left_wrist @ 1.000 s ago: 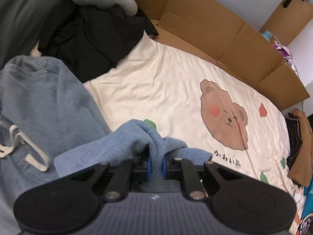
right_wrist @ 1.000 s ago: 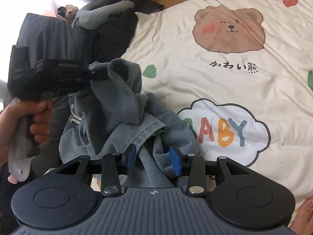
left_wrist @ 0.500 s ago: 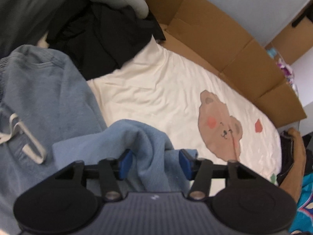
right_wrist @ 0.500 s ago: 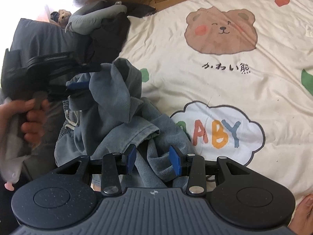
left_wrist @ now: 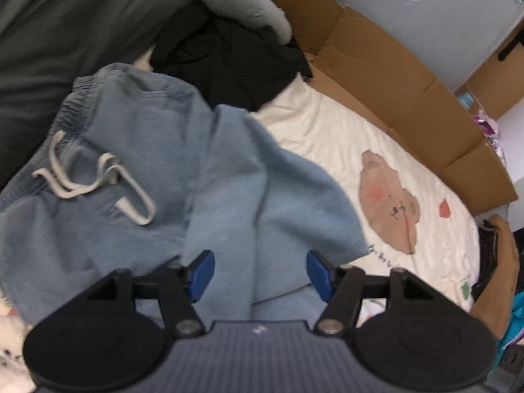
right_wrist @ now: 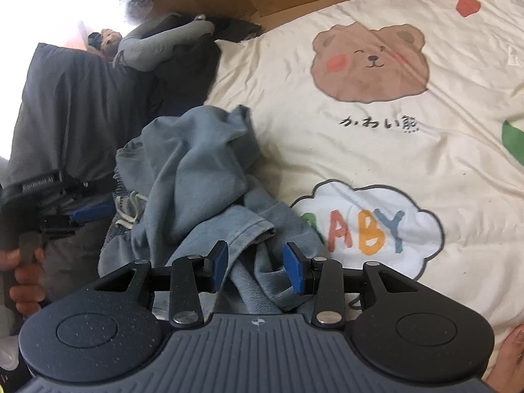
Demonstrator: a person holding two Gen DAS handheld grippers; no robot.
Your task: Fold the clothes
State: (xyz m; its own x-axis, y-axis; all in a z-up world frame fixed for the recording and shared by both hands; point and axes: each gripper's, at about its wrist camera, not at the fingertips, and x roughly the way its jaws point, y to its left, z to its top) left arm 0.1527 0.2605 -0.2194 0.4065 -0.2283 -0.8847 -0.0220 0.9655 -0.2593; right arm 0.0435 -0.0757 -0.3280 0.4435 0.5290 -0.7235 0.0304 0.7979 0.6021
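Observation:
Light blue sweatpants (left_wrist: 137,150) with a white drawstring (left_wrist: 108,177) lie crumpled on the cream bear-print sheet (left_wrist: 327,137). My left gripper (left_wrist: 261,273) hovers just above a folded leg of them. Its jaws are opening, and the cloth lies under the gap with neither pad pressing on it. In the right wrist view the same sweatpants (right_wrist: 196,163) are heaped at centre left, and the left gripper (right_wrist: 93,211) sits at their left edge in a person's hand (right_wrist: 23,262). My right gripper (right_wrist: 256,265) stands open astride a hemmed leg end (right_wrist: 252,229), which lies loose between its pads.
Cardboard walls (left_wrist: 393,75) line the far side of the bed. A pile of black clothes (left_wrist: 229,55) and a grey stuffed shape (left_wrist: 249,6) lie beyond the sweatpants, beside a dark grey duvet (right_wrist: 72,104). A brown garment (left_wrist: 501,262) lies at the right edge.
My left gripper opened and let go of the blue fold, then drew back and up. The fold dropped onto the sweatpants. The right gripper stayed where it was.

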